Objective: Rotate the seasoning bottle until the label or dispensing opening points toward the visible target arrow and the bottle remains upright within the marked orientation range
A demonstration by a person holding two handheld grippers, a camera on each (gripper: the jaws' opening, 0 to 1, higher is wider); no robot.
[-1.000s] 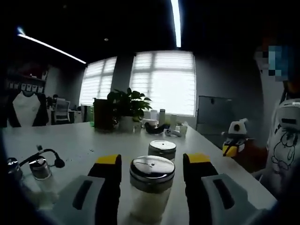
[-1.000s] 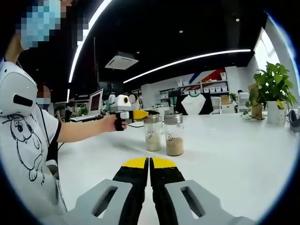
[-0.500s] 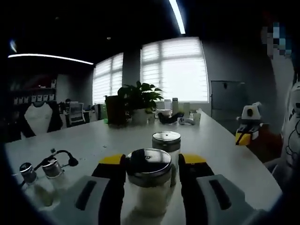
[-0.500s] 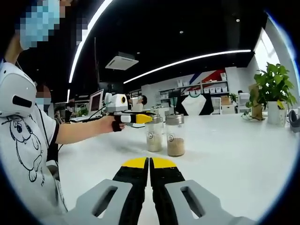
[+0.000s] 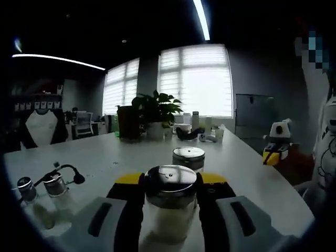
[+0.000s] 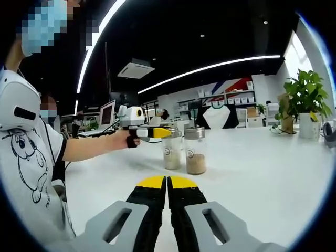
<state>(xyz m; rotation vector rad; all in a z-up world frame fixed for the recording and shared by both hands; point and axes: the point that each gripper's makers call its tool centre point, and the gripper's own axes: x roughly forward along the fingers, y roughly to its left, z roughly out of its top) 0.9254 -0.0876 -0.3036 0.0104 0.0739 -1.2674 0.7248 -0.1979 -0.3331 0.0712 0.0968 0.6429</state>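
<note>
White office table (image 5: pixel 105 157), big windows w/ blinds far end, potted plant (image 5: pixel 155 113) in front of them. Left gripper (image 5: pixel 170 184) has its yellow-tipped jaws closed onto the clear glass seasoning bottle with steel lid (image 5: pixel 170 202), gripping just below the lid; bottle upright on the table, near edge. Second clear jar with steel lid (image 5: pixel 188 157) right behind it. Glass + smooth = slippery and breakable; looks light, part-filled w/ pale powder. Best hold is mid-body, firm but not crushing, twist about its vertical axis.

Right gripper (image 6: pixel 167 184) hangs above the table, jaws pressed together, holding nothing. Right gripper view gives a side-on look: both jars' small round labels (image 6: pixel 166 152), person's forearm. Left gripper view adds two small shakers (image 5: pixel 39 191) far left. Target arrow: can't find it.
</note>
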